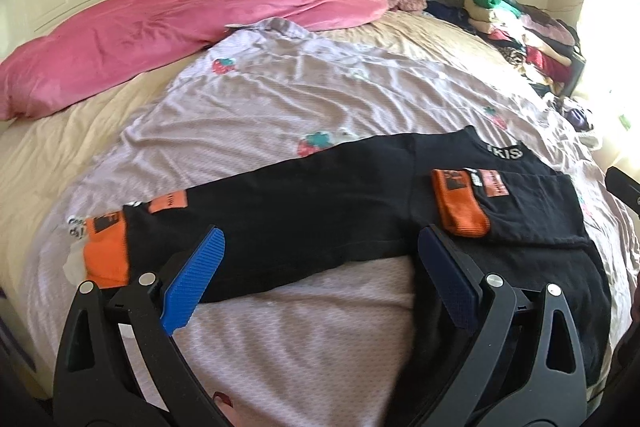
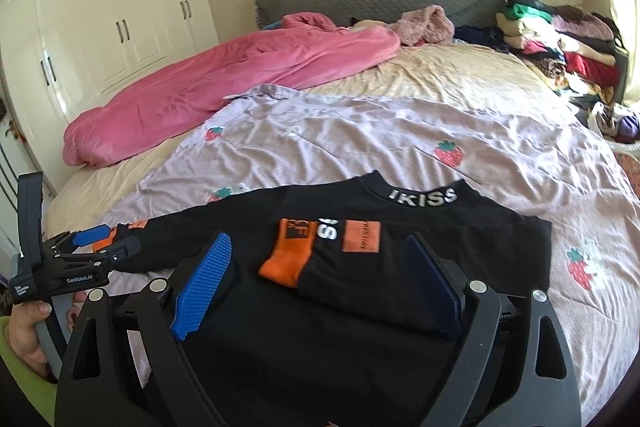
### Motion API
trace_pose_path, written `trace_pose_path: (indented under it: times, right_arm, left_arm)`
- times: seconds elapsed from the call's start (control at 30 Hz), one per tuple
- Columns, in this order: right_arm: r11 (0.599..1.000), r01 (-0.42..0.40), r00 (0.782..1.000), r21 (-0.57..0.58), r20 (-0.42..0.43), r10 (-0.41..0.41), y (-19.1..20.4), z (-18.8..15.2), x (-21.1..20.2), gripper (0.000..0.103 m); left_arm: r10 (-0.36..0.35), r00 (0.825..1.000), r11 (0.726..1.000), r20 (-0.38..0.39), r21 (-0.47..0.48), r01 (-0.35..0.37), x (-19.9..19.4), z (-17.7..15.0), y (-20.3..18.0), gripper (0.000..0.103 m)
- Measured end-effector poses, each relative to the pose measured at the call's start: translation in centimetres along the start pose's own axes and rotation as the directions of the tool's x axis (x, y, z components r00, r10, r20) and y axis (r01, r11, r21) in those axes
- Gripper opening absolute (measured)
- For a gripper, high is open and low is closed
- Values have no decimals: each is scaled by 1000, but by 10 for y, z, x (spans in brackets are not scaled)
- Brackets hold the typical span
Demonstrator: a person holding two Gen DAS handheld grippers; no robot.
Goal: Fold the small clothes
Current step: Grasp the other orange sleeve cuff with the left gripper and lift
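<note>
Our left gripper (image 1: 320, 275) and right gripper (image 2: 320, 283) gape wide and empty over the black top (image 2: 400, 259) on the bed (image 2: 440, 87); soft, light, limp, we'd pinch its outstretched sleeve cuff (image 1: 106, 251).

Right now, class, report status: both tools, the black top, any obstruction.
Left tool open, empty. Right tool open, empty. Black top flat on bed, one sleeve folded in, other out. Nothing in the way.

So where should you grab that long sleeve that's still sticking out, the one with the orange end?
Probably by the orange cuff at its tip, coming in from the outer left end with the left gripper, which is open and nearest. The sleeve lies flat and straight on the purple sheet, so lifting its free end should carry it across the black shirt, like the sleeve already folded there.
</note>
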State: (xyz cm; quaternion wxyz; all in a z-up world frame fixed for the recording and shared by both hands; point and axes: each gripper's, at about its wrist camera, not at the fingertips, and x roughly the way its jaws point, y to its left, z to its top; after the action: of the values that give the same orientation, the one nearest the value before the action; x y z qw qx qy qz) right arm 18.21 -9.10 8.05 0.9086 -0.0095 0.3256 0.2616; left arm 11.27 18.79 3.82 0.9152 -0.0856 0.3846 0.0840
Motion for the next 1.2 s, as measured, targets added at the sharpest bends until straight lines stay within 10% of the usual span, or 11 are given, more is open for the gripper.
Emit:
trace_pose_path:
  times: [0.67,1.2]
  right_arm:
    - [990,-100,994,-103,-44,96,61,7,43,88]
    - [978,-148,984,-149,-124,130,92,-6,80,88]
  left_arm:
    - [155,988,978,-27,-138,-158,7,-19,85,91]
    - [235,967,903,-101,-346,-256,25,-43,175,91]
